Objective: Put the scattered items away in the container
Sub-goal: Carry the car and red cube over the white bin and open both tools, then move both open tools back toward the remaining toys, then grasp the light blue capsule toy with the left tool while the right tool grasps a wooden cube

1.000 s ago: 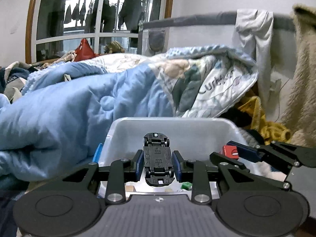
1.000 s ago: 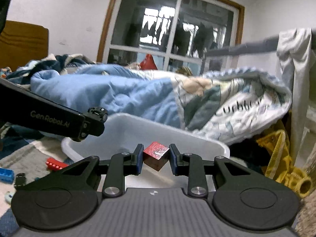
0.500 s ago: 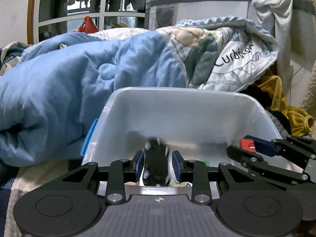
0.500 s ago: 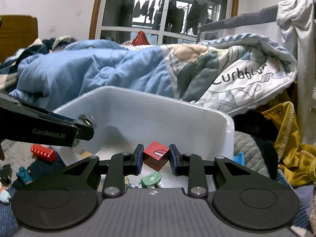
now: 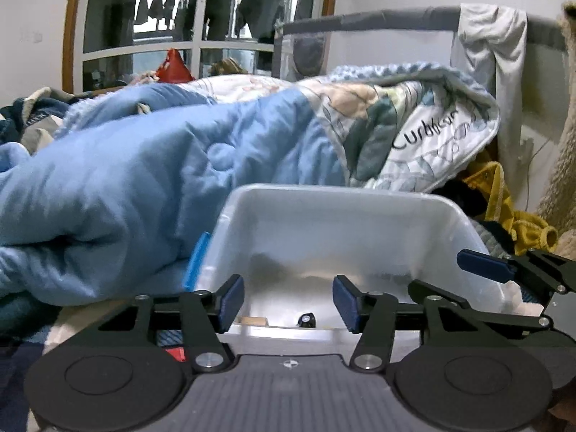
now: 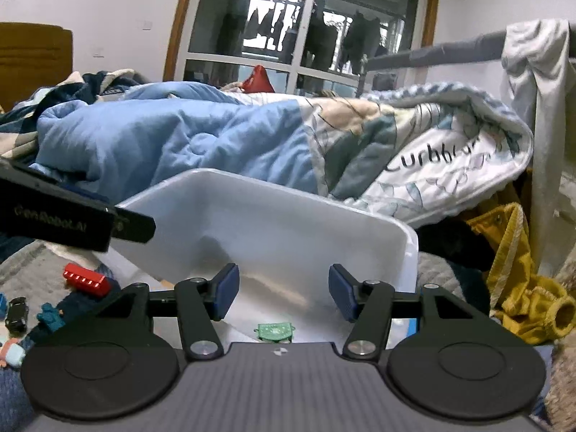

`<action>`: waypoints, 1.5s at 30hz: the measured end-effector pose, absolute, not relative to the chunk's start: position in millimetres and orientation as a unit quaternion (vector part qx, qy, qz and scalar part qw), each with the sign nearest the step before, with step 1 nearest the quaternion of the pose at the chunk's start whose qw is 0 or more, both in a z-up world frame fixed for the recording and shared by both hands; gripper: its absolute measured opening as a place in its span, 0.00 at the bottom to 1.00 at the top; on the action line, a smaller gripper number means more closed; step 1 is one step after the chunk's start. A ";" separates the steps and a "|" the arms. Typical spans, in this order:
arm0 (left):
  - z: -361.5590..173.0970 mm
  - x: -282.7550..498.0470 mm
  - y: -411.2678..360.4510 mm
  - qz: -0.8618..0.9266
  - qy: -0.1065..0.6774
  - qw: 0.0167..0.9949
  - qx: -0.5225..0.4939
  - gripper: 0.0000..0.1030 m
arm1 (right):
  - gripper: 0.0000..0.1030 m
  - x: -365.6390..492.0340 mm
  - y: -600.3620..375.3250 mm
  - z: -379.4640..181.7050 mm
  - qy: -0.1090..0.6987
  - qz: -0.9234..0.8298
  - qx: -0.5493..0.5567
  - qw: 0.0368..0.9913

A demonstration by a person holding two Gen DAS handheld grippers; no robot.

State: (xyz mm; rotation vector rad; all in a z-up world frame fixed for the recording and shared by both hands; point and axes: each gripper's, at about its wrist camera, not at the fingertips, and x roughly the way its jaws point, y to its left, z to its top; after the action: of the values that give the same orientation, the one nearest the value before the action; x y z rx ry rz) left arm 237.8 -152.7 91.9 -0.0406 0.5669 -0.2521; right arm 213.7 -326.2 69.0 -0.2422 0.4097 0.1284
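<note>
Floor (image 6: 21, 262) carries white container (image 6: 273, 216), red block (image 6: 86, 280), blue quilt (image 6: 172, 144).

Both wrist cameras sit low and close behind the white plastic bin (image 5: 345, 216), looking forward and slightly downward. The left faces it squarely, the right from its right corner. Both share the bin, the blue quilt (image 6: 172, 140) and the window (image 6: 309, 28).

Bin (image 5: 345, 237) mouth unobstructed; quilt (image 5: 144, 187) crowds far rim.

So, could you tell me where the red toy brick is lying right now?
In the right wrist view the red toy brick lies on the floor at lower left, outside the white bin, below the left gripper's arm and beside a small black toy car.
</note>
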 end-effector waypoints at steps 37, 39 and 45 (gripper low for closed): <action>-38.9 152.2 -21.6 -0.105 0.380 0.918 -0.049 0.66 | 0.59 155.4 -217.3 -22.5 0.286 0.195 -0.115 0.931; -45.1 158.1 -24.4 -0.110 0.393 0.912 -0.046 0.62 | 0.59 163.4 -214.4 -26.3 0.291 0.196 -0.109 0.930; -44.3 140.4 -35.8 -0.112 0.386 0.915 -0.021 0.61 | 0.59 187.4 -204.5 -37.1 0.305 0.199 -0.086 0.927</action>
State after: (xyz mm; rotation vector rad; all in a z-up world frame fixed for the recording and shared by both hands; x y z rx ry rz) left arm 140.4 -35.8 -44.3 -0.0441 0.7955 -0.2310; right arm 187.4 -204.5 -37.1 -0.1754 0.6258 0.4085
